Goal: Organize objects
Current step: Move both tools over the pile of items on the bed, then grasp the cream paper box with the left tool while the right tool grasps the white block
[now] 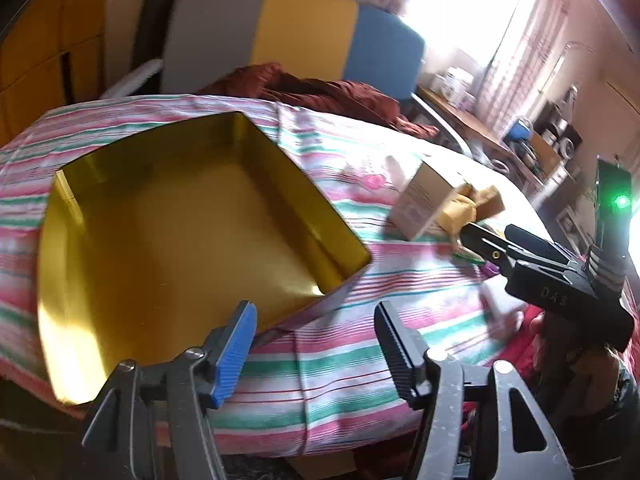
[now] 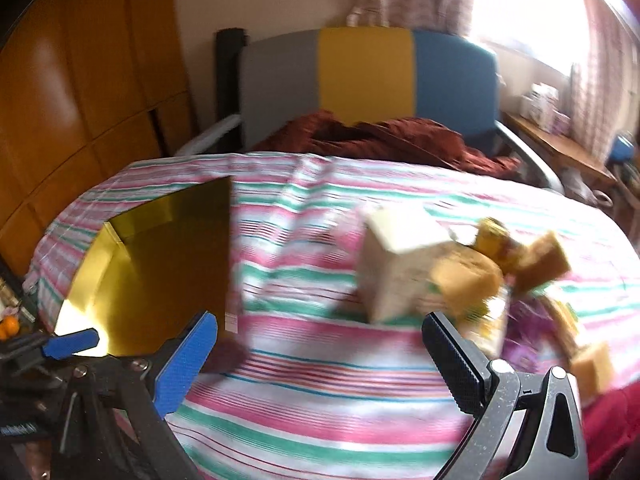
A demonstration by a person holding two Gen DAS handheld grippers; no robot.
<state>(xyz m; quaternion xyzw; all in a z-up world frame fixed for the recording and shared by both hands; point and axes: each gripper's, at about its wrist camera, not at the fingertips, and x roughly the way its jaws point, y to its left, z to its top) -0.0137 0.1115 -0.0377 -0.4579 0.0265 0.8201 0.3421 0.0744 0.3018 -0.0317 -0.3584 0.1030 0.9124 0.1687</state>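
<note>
Striped cloth (image 2: 320, 412) in pink, green and white covers the surface. On its left sits a gold tin (image 1: 192, 216), open, nothing visible inside. To the right lie a pale carton (image 2: 400, 264) and blurred yellow packets (image 2: 468, 280). Beyond, a maroon cloth (image 2: 380, 136) and a grey, yellow and blue chair (image 2: 364, 72) stand before a bright window. The left gripper (image 1: 316, 344) and the right gripper (image 2: 320, 360) both hang released, grasping nothing.

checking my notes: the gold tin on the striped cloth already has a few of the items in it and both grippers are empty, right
Not quite. The gold tin is empty: the left wrist view shows only its bare gold floor. The items, such as the pale box, lie on the striped cloth beside it. The left gripper and right gripper are indeed empty.
</note>
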